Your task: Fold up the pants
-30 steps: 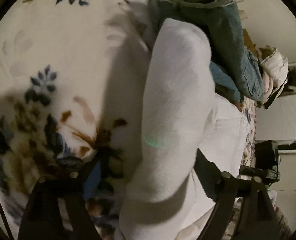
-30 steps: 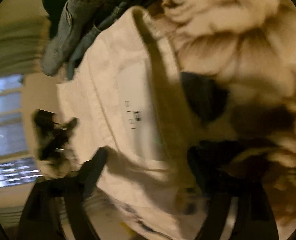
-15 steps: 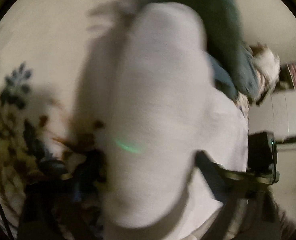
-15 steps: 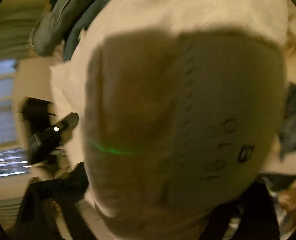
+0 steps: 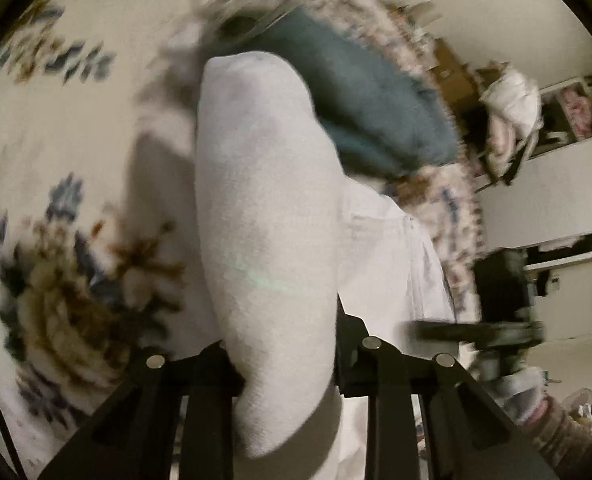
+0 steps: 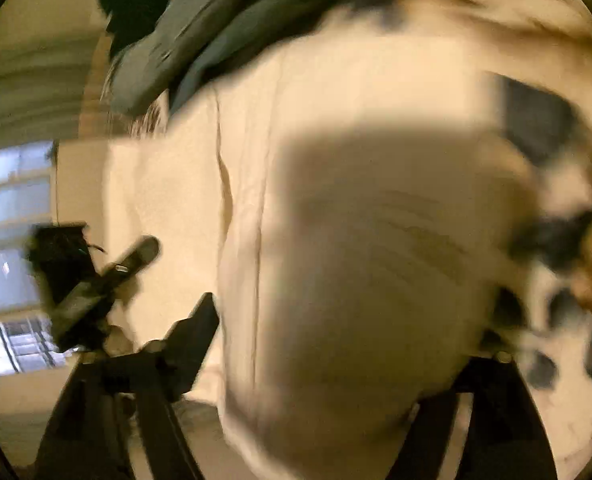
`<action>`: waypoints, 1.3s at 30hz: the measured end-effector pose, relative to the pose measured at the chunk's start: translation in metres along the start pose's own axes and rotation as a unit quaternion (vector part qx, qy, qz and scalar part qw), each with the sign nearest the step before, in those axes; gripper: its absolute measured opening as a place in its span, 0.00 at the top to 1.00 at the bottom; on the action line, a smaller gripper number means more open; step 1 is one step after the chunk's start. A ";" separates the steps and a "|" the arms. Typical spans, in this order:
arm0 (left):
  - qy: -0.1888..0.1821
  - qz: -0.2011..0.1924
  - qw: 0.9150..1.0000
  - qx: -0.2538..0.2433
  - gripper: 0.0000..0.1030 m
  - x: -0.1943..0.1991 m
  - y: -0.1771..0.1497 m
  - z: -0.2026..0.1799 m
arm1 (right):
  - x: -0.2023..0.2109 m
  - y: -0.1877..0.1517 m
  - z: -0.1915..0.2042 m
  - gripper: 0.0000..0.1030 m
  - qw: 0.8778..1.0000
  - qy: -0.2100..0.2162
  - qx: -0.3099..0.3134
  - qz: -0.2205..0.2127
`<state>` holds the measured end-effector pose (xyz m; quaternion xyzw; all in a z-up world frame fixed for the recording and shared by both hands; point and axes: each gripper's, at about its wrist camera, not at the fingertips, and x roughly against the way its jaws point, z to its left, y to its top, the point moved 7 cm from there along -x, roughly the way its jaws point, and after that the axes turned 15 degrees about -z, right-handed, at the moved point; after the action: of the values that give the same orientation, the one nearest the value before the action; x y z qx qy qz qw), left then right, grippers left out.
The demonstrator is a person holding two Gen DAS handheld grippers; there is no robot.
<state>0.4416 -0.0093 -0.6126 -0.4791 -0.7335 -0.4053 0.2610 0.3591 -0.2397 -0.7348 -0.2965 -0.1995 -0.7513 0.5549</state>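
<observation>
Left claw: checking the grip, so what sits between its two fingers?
A thick fold of the white pants fills the gap in the closing left claw, seen in the left wrist view.

White pants [image 5: 264, 208], blue-and-brown floral cream bedspread [image 5: 64, 168], blue jeans [image 5: 359, 104]

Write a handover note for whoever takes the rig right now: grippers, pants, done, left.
Left gripper: closing on a bunched fold of the white pants, pads pressing the cloth.
Right gripper: jaws opening, a thick fold of the same pants between them; grip unclear through blur.
Pants lie on the floral bedspread, next to a pile of jeans.
Done: both grippers at a folded edge.
Left: carry the fold over, lay it flat, release.
</observation>
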 end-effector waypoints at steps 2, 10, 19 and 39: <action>0.007 0.008 0.999 0.047 0.78 -0.015 -0.011 0.028 | 0.029 -0.009 -0.026 0.21 0.998 0.002 -0.064 -0.023; -0.029 -0.008 0.988 0.150 0.60 -0.027 -0.020 0.052 | 0.024 -0.098 -0.034 0.18 0.983 0.079 -0.167 -0.020; -0.020 0.037 0.994 0.099 0.45 -0.019 -0.028 0.053 | -0.034 -0.087 -0.022 0.16 0.921 0.170 -0.312 -0.157; -0.055 -0.072 0.996 -0.014 0.79 0.073 -0.011 -0.042 | 0.078 -0.051 0.084 0.60 0.941 0.125 -0.169 -0.266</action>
<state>0.4019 -0.0109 -0.5377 -0.4500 -0.7738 -0.4062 0.1836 0.3134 -0.2275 -0.6191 -0.2252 -0.0702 -0.9252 0.2973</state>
